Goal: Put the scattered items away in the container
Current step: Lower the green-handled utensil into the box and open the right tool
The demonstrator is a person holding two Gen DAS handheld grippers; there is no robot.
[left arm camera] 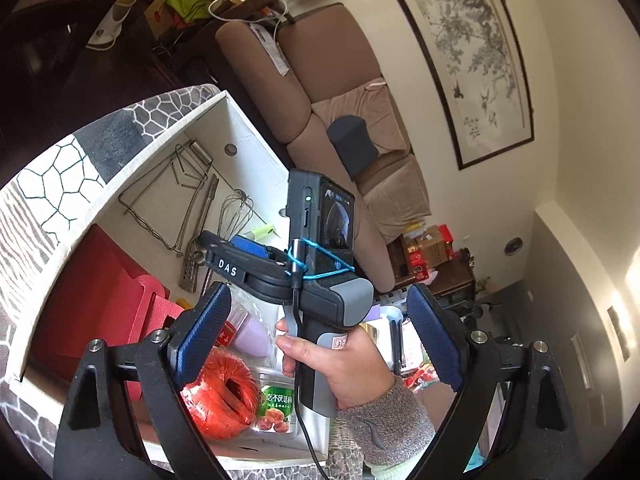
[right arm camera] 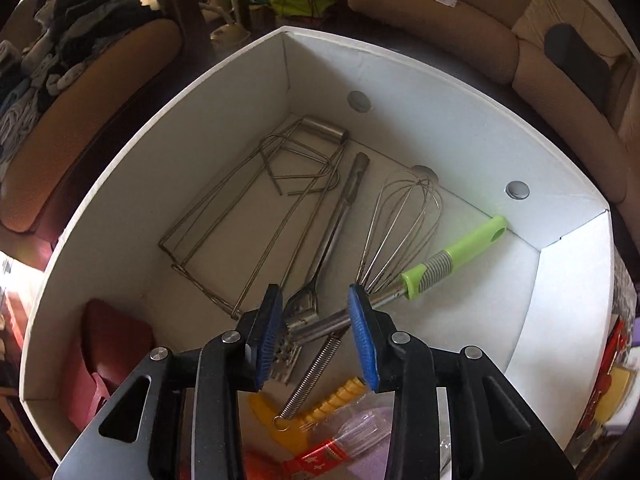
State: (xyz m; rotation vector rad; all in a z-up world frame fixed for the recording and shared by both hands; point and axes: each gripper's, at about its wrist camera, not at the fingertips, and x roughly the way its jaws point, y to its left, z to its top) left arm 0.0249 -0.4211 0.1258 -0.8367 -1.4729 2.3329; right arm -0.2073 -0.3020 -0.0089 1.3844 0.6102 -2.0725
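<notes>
The white box (right arm camera: 224, 92) holds a wire rack (right arm camera: 256, 200), a metal peeler (right arm camera: 344, 204), a whisk (right arm camera: 404, 220) with a green handle (right arm camera: 460, 256), a coil spring (right arm camera: 312, 376), a yellow tool (right arm camera: 320, 408) and a red object (right arm camera: 108, 344). My right gripper (right arm camera: 318, 332) hovers inside the box over the peeler's head, jaws open and empty. In the left wrist view my left gripper (left arm camera: 320, 340) is open and empty above the box (left arm camera: 132, 168), looking at the right gripper (left arm camera: 240, 256) and the hand (left arm camera: 352, 368) that holds it. An orange twine roll (left arm camera: 220, 396) and a jar (left arm camera: 276, 400) lie in the box.
The box stands on a patterned cloth (left arm camera: 52, 176). A brown sofa (left arm camera: 328, 92) with cushions runs behind it. A cluttered dark table (left arm camera: 192, 4) stands at the back. More clutter (left arm camera: 428, 248) sits past the sofa's end. A framed painting (left arm camera: 472, 60) hangs on the wall.
</notes>
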